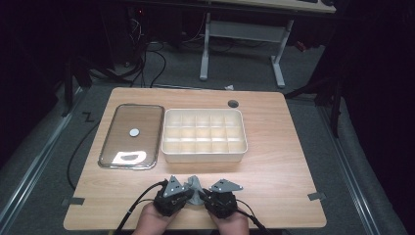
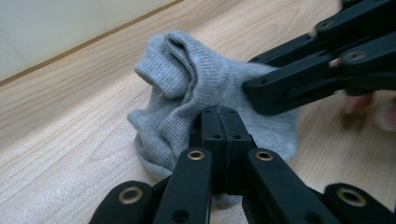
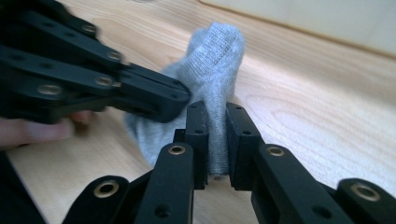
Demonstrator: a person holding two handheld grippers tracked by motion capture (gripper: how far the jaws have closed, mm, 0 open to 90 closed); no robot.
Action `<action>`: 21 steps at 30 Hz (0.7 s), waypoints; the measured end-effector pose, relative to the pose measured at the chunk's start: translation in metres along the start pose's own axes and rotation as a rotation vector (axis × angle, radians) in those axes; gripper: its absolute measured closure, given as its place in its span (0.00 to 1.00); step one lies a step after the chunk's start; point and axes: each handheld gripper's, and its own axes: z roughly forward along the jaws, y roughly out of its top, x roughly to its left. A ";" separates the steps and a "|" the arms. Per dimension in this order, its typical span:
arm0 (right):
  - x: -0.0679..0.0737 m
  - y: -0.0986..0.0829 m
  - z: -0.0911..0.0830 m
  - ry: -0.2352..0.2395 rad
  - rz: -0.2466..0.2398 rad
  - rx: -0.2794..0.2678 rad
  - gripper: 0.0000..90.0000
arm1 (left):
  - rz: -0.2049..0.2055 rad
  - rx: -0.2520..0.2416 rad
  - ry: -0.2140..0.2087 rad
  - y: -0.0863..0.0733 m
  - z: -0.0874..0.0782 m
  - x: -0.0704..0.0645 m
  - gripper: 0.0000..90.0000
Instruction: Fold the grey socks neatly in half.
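Observation:
A small grey sock lies bunched on the wooden table near its front edge, between the two grippers. In the left gripper view the sock rises behind my left gripper, whose jaws are pressed together on a thin fold at its near edge. The right gripper reaches in from the right and grips the same sock. In the right gripper view my right gripper is shut on a vertical fold of the sock. The left gripper comes in from the left, its tip against the fabric. Both hands sit close together.
A white box with several empty compartments stands mid-table, just beyond the grippers. Left of it lies a clear rectangular lid with a small white disc at its centre. A round cable hole sits behind the box.

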 end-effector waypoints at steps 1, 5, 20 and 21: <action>0.004 0.001 -0.002 -0.012 -0.028 -0.002 0.91 | 0.004 -0.001 0.002 0.000 0.000 0.001 1.00; 0.014 0.005 -0.006 0.002 -0.102 0.003 0.77 | 0.014 -0.005 -0.003 0.000 0.001 0.004 1.00; -0.018 0.002 0.012 -0.022 0.058 0.075 0.88 | 0.017 -0.006 -0.019 -0.001 0.000 0.011 1.00; -0.016 0.001 0.014 -0.018 0.051 0.072 0.89 | 0.017 -0.006 -0.019 -0.001 0.000 0.011 1.00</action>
